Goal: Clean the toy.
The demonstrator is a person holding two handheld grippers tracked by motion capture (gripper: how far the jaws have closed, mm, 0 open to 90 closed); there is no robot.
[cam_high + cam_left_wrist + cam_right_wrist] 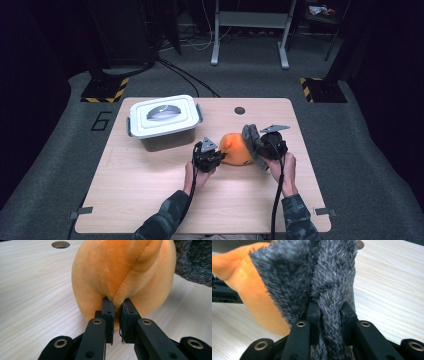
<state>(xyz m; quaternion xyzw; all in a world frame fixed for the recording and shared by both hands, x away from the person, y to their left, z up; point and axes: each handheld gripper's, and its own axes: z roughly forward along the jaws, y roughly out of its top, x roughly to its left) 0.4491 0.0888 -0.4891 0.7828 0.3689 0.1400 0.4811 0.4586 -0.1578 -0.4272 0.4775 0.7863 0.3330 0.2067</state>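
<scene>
The pale wooden table carries everything, and both pairs of tongs work near its middle, the person's 2 forearms coming in from the near edge; beyond and to the left of the left gripper sits a white lidded storage box with grey clasps, well apart from both tools; a small round cable hole lies in the tabletop beyond the 2 grippers; between the tongs rests the orange plush toy, its body on the wood, with a dark grey furry part on the side toward the right gripper; the left gripper has its jaws drawn almost together, pinching a small fold of the orange fabric at a seam on the near side of the toy; the right gripper is clamped on a thick ridge of the grey fur, which bulges up between its 2 black jaws; the orange body shows to the left of that grip.
</scene>
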